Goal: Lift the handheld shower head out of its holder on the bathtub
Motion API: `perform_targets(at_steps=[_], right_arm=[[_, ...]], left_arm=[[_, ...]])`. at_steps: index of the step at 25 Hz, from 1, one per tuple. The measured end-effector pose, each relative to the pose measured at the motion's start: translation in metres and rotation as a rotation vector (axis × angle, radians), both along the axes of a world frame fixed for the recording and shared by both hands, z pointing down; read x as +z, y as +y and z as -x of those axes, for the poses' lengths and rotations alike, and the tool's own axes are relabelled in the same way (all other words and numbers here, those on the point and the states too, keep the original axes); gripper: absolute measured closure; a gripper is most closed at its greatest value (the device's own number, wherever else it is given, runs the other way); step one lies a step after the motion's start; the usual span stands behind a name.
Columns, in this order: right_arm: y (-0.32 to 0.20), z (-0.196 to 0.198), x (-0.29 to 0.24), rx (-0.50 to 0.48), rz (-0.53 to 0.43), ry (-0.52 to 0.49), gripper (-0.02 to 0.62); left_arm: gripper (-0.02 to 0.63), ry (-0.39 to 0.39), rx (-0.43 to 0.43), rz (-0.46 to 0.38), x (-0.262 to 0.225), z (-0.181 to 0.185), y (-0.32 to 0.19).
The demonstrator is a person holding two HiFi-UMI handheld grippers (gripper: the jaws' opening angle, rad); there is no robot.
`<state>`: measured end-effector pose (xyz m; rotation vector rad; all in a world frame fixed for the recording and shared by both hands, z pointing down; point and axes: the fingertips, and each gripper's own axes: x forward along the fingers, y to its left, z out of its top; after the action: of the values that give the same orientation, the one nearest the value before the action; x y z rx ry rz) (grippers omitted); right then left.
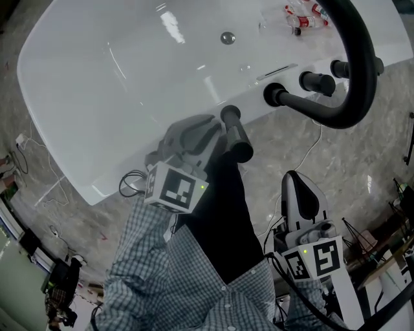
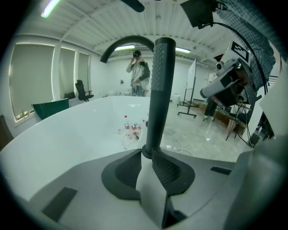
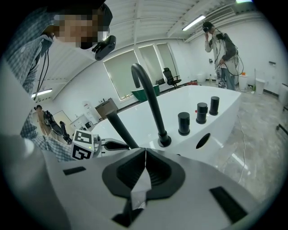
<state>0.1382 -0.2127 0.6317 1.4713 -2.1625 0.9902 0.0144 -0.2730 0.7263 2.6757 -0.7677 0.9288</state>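
1. The handheld shower head [image 1: 234, 131] stands on the near rim of the bathtub [image 1: 97, 90], left of the arched faucet [image 1: 362, 71].
2. The left claw [image 2: 146, 157] is narrowly parted. Its tips flank the foot of the handle, with no clear squeeze.
3. The right claw [image 3: 144, 155] is closed on nothing and sits well apart from the rim, over the floor [image 1: 272, 161] beside the tub.

The white bathtub [image 1: 97, 77] stood on a grey marbled floor [image 1: 272, 161] where a white cable [image 1: 312, 143] trailed, its rim carrying an arched black faucet [image 1: 359, 71], black knobs [image 1: 317, 82] and the handheld shower head [image 1: 236, 132], while plastic bottles [image 1: 303, 16] lay in its basin.
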Motion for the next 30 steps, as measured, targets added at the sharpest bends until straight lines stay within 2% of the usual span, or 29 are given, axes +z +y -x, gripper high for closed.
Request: perform_targets(at_steps=[3,8,12,17,30], right_arm=[[0.002,-0.007,0.004,0.010,0.010,-0.009,0.578],[0.003,-0.013,0.007,0.022,0.025,-0.024,0.578],[0.005,-0.019,0.011,0.028,0.036,-0.041,0.578],[0.008,-0.028,0.015,0.056,0.050,-0.064,0.578],[0.005,-0.048,0.017,0.103,0.044,-0.083,0.578]], left_arm=[[0.522,-0.011,0.024,0.018,0.009,-0.008,0.005],[0.488,-0.041,0.020,0.021,0.013,-0.015,0.004],[0.484,-0.032,0.000,0.004,0.002,-0.026,-0.004],[0.480,-0.044,0.017,-0.002,0.005,-0.044,-0.008],[0.480,-0.089,0.017,-0.016,0.012,-0.048,-0.015]])
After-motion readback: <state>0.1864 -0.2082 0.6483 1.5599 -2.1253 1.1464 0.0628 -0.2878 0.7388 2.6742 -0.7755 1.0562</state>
